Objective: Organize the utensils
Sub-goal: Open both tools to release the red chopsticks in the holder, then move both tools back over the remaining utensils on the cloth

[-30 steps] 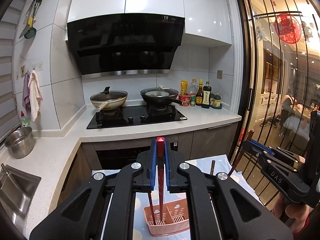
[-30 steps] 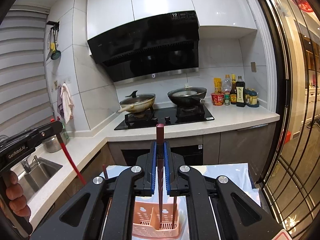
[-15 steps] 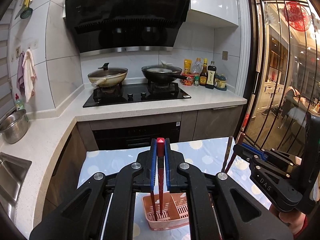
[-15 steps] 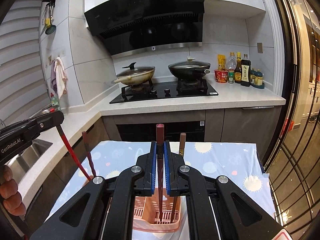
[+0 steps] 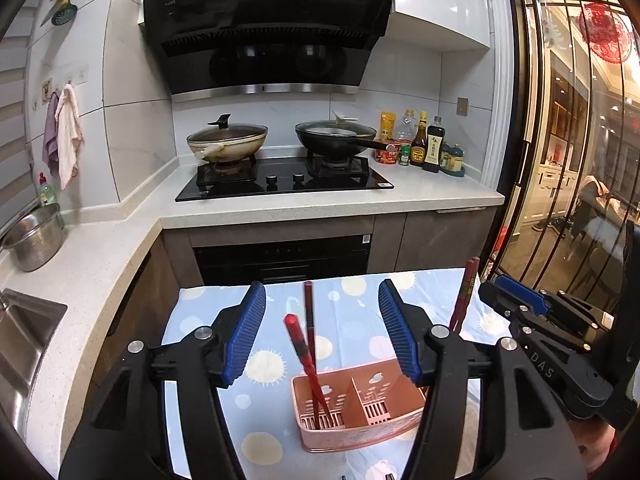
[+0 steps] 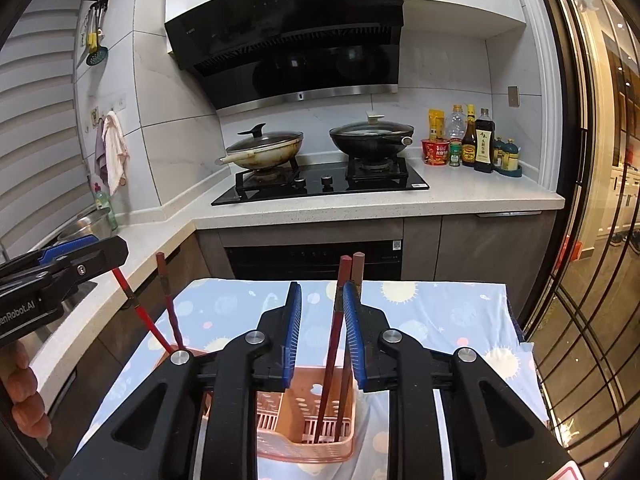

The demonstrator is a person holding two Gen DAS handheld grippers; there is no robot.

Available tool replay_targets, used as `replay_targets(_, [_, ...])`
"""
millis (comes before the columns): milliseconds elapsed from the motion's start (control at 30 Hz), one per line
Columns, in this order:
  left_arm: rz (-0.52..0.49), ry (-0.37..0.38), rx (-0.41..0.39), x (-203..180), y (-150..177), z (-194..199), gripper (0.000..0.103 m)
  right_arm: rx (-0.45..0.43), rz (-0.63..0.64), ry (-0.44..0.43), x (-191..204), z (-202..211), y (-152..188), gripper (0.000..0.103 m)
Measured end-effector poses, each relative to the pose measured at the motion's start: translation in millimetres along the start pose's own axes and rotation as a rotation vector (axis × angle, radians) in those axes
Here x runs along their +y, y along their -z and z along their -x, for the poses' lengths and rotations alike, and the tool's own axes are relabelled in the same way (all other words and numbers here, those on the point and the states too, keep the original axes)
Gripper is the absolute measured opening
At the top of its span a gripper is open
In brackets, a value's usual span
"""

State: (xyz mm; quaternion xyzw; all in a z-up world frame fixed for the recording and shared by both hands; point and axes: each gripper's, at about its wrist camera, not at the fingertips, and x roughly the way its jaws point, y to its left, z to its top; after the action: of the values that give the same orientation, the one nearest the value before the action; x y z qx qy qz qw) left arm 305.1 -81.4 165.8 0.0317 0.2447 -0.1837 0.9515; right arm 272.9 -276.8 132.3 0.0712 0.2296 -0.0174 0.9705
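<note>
A pink slotted utensil holder point(image 5: 360, 408) stands on a small table with a blue sun-print cloth point(image 5: 352, 320); it also shows in the right wrist view point(image 6: 308, 432). My left gripper point(image 5: 322, 332) is open above its left compartment, where two red chopsticks point(image 5: 306, 356) stand loose. My right gripper point(image 6: 318, 332) is open; two dark red chopsticks point(image 6: 334, 344) stand between its jaws in the right compartment, leaning against the right finger. In the left wrist view those chopsticks point(image 5: 464, 296) stick up beside the right gripper's body.
A kitchen counter point(image 5: 320, 204) with a hob, two lidded woks and sauce bottles point(image 5: 428, 148) lies behind the table. A steel pot point(image 5: 34, 236) and a sink are at the left. A glass door point(image 5: 568, 160) is at the right.
Both grippers have opened and let go of their chopsticks, which now stand loose in the holder. Both cameras have tilted down toward the table.
</note>
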Motion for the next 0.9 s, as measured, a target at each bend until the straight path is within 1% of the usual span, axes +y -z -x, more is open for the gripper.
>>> replay_targets(200, [-0.004, -0.013, -0.002, 2.7, 7.6, 9.9, 0.058, -0.001, 0.006, -0.003, 0.4, 15.0, 9.1, 0.026])
replay_targets(433, [-0.022, -0.017, -0.002, 0.8, 27.3, 31.2, 0.067, 0.004, -0.001, -0.02, -3.1, 47.4, 30.9, 0.027])
replay_targets(500, [-0.031, -0.016, 0.0, -1.0, 38.0, 39.8, 0.067, 0.004, 0.001, -0.019, -4.5, 60.0, 39.9, 0.028])
replay_targets(567, [-0.036, -0.016, 0.004, -2.9, 50.3, 48.2, 0.067, 0.006, 0.004, -0.014, -5.8, 73.2, 51.2, 0.032])
replay_targets(700, [-0.049, -0.045, 0.011, -6.9, 79.1, 64.5, 0.067, 0.034, 0.011, -0.007, -6.6, 97.0, 79.6, 0.033])
replay_targets(900, [-0.029, -0.041, 0.061, -6.0, 127.2, 86.7, 0.067, 0.092, 0.033, 0.027, -5.4, 130.6, 130.7, 0.033])
